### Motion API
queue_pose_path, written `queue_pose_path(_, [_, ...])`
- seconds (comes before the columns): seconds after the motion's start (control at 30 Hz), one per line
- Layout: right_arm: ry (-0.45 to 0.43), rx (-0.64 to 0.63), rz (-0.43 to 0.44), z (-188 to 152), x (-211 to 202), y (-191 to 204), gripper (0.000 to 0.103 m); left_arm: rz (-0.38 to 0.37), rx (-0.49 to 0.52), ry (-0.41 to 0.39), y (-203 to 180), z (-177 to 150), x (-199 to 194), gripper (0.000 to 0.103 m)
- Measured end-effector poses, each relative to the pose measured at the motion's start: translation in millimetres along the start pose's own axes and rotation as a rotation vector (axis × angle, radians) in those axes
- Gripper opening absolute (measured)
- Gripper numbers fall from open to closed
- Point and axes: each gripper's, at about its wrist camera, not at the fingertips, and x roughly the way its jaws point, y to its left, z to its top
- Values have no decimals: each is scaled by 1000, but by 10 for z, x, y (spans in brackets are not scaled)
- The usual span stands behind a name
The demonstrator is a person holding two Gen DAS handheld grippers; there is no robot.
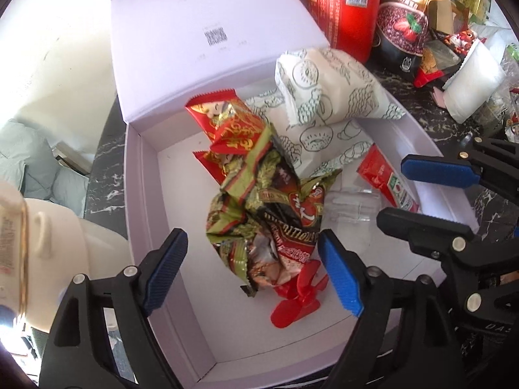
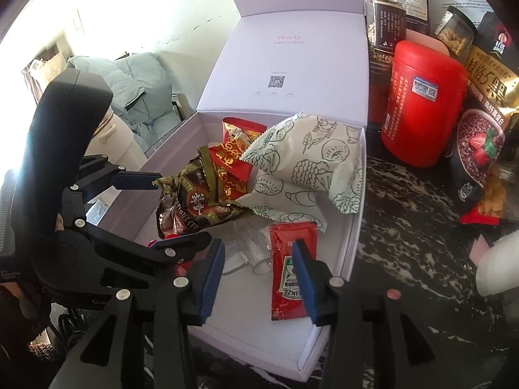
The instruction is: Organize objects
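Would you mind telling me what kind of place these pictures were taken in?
Most likely a home, at a dark marbled countertop used for food. Snack packets fill an open white box, jars of dried goods and a red canister stand behind it, and a pale padded jacket lies nearby.

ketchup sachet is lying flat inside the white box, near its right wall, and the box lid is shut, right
Not quite. The ketchup sachet does lie flat inside the white box near its right wall, but the box lid is open, standing up behind the box. The right wrist view shows this.
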Motion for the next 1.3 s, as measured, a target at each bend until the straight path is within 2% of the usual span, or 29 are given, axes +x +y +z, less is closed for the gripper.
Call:
queue_pose_path(0.2, [-31, 6, -38, -3, -146, 59, 52, 0, -40, -66, 32, 110, -166, 89])
queue_pose_path(0.33, [-55, 8, -68, 59, -203, 52, 54, 11, -54, -114, 54, 198, -209, 89])
queue_pose_path(0.7, [-170, 5, -156, 118, -540, 92, 65, -31, -81, -231, 103, 119, -507, 90])
queue_pose_path(0.9, [-228, 48, -184, 125, -715, 65, 75, -25, -135, -262, 169, 64, -659, 91])
queue_pose_path(1.1, [-238, 78, -205, 58, -793, 36, 77, 6, -174, -307, 234, -9, -838, 94])
queue_pose_path(1.3, [-224, 101, -217, -39, -861, 46, 78, 41, -156, -342, 193, -107, -990, 95])
